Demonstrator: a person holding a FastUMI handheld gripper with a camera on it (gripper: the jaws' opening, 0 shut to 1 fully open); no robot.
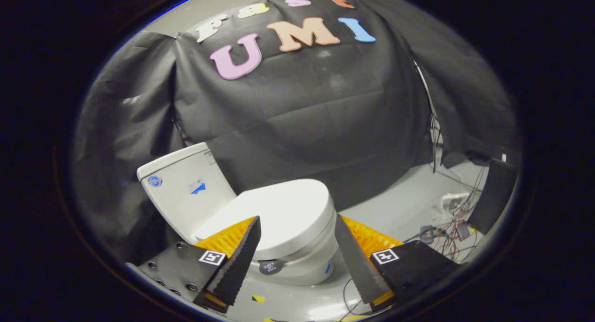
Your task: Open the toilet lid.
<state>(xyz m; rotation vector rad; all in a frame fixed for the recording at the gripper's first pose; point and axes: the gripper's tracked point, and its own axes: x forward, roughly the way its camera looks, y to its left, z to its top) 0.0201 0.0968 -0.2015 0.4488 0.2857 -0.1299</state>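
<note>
A white toilet stands on the grey floor, its lid (283,210) lying flat and shut over the bowl (307,261). Its tank (183,192) rises behind the lid, against the black cloth wall. My gripper (297,224) hovers above the near part of the toilet, open, its two orange and black fingers (241,247) spread wide to either side of the lid's front. Nothing is held between them and neither finger touches the lid.
To the right of the toilet, loose cables and small devices (446,229) lie on the floor. A black box (495,192) stands beyond them by the cloth wall. Yellow tape marks (258,298) lie on the floor below the bowl.
</note>
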